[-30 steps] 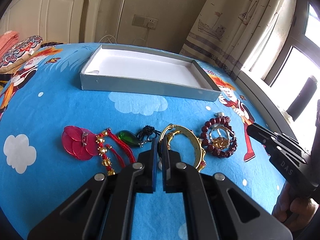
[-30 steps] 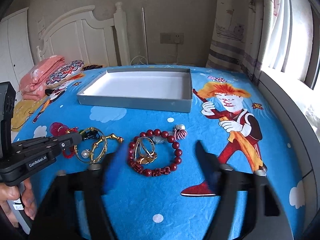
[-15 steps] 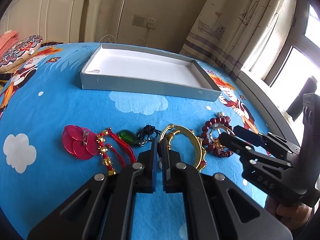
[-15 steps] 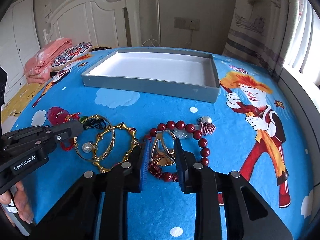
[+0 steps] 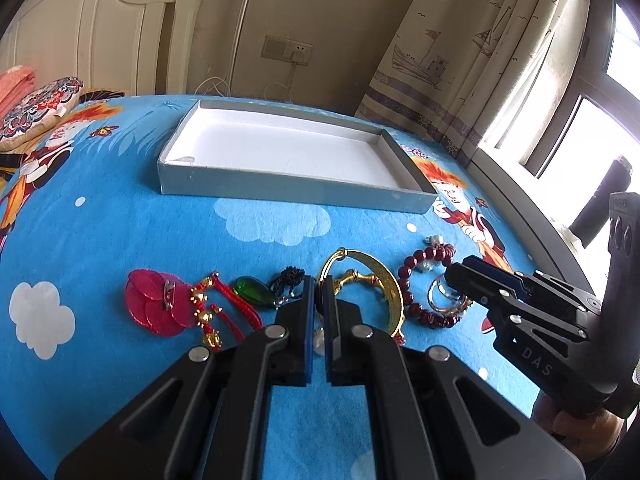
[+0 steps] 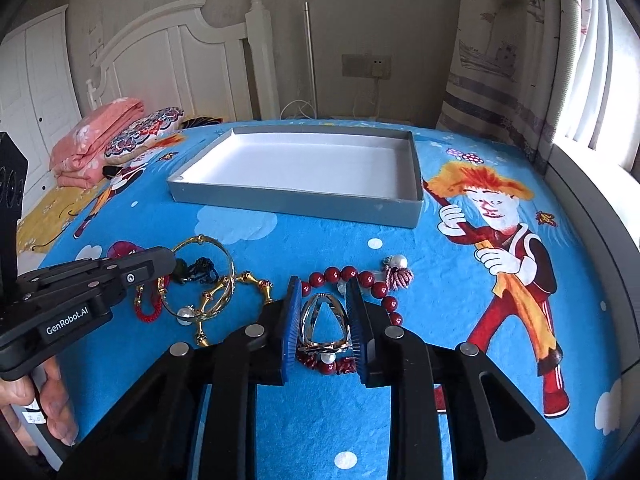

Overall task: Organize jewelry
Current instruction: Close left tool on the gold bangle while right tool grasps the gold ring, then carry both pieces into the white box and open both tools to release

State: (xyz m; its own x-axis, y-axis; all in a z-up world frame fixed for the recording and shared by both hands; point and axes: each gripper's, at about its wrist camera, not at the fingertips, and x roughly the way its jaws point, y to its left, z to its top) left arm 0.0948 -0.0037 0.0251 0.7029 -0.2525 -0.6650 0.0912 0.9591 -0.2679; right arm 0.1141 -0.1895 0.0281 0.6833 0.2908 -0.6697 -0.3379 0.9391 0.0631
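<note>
Blue cartoon-print cloth [image 6: 320, 420] covers the bed, with a white headboard [image 6: 168, 60], a wall socket [image 6: 366, 65] and a ship-print curtain [image 5: 460, 52] behind. On the cloth lies a shallow grey box [image 6: 296, 200] with a white inside, holding nothing.

Nearer, the jewelry lies in a row: a red petal brooch [image 5: 154, 306], a red cord with gold beads [image 5: 218, 312], a green pendant [image 5: 252, 290], gold bangles [image 6: 218, 286] and a red bead bracelet [image 6: 362, 276].

The right gripper [image 6: 323, 326] is clenched on a silver ring [image 6: 322, 326], which stands between its blue pads inside the bead bracelet.

The left gripper [image 5: 316, 320] is nearly closed, its pads set either side of a thin bangle's rim; whether they pinch it cannot be told.
</note>
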